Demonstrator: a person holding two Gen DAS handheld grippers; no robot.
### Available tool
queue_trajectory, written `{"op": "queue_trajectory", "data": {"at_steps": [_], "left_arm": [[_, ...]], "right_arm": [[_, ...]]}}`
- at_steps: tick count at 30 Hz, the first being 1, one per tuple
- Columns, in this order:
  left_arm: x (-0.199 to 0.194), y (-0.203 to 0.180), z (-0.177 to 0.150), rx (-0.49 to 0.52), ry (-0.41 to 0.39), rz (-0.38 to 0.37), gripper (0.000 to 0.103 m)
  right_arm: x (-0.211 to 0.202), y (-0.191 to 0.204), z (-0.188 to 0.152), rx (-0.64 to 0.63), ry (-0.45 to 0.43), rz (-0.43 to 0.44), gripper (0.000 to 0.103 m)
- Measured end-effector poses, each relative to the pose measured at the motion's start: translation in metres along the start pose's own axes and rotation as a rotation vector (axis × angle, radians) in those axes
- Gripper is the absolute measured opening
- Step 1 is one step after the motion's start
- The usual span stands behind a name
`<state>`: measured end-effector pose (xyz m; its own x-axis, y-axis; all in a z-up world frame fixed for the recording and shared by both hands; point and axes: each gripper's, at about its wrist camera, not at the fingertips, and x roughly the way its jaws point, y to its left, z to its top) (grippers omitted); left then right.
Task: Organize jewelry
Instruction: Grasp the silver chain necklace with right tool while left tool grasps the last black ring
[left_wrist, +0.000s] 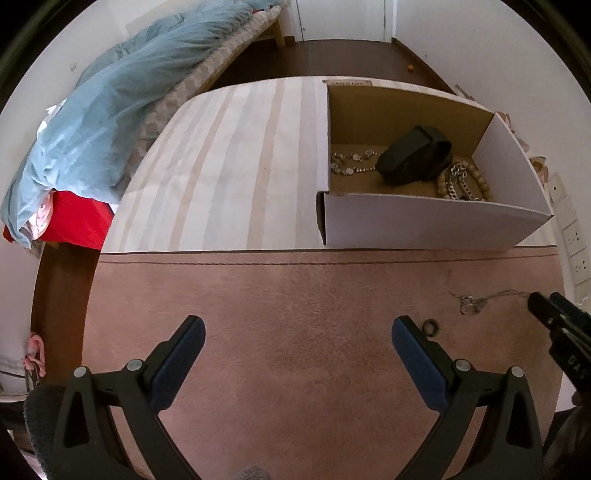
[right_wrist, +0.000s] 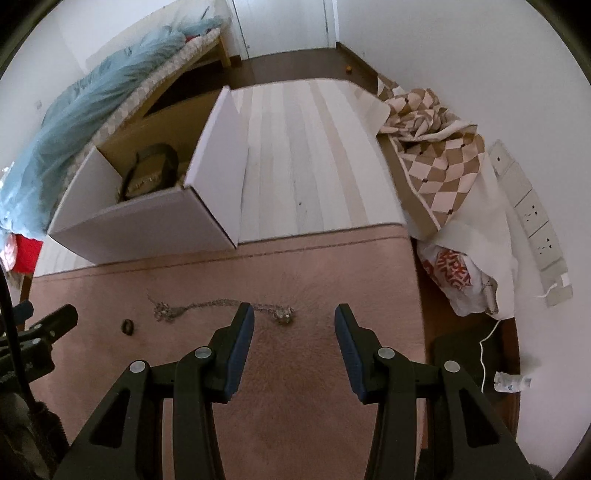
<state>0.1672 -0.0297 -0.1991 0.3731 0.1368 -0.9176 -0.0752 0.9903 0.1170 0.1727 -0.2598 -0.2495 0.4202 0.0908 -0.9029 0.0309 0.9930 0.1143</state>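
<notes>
1. My left gripper (left_wrist: 298, 332) hangs over the pink blanket (left_wrist: 295, 369), fingers spread wide with only bare fabric between them.
2. My right gripper (right_wrist: 294, 320) points down at the same blanket, fingers partly spread, pinching nothing. No earlier view to compare.
3. A thin chain necklace (right_wrist: 221, 306) lies loose on the blanket, strung out left to right. Its clumped pendant end (right_wrist: 283, 314) sits just beyond the right gripper's tips, in line with the gap between them; the left finger (right_wrist: 242, 325) covers part of the chain. I cannot tell whether it touches.
4. A small dark ring (left_wrist: 430, 326) rests on the blanket just right of my left gripper's right finger, near it.
5. A white cardboard box (left_wrist: 424, 221) stands open on the striped sheet (left_wrist: 229, 166), at the far edge of the blanket.
6. Inside the box: a black pouch (left_wrist: 415, 155) in the middle, a silver necklace (left_wrist: 351, 162) to its left, a bead bracelet (left_wrist: 476, 177) and chunky chain to its right.
</notes>
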Motion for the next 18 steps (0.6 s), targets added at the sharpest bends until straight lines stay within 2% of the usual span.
{"op": "queue_trajectory", "data": {"at_steps": [4,5,6,8,14,18], "left_arm": [[0.004,-0.001,0.0,-0.002,0.012,-0.012,0.103],[0.004,-0.002,-0.001,-0.002,0.014,-0.015,0.103],[0.005,-0.003,-0.002,-0.001,0.017,-0.019,0.103],[0.006,-0.004,-0.003,-0.002,0.023,-0.035,0.103],[0.007,-0.009,-0.007,-0.036,0.03,-0.135,0.103],[0.005,-0.031,-0.009,0.017,0.011,-0.175,0.102]], "right_arm": [[0.002,0.014,-0.002,-0.072,-0.015,-0.051,0.047],[0.002,0.019,-0.004,-0.102,-0.023,-0.052,0.042],[0.002,0.022,-0.006,-0.122,-0.029,-0.052,0.025],[0.0,0.025,-0.008,-0.129,-0.028,-0.022,0.009],[-0.019,0.021,-0.011,-0.091,-0.085,0.02,0.009],[-0.028,0.01,-0.008,-0.059,-0.102,0.022,0.009]]}}
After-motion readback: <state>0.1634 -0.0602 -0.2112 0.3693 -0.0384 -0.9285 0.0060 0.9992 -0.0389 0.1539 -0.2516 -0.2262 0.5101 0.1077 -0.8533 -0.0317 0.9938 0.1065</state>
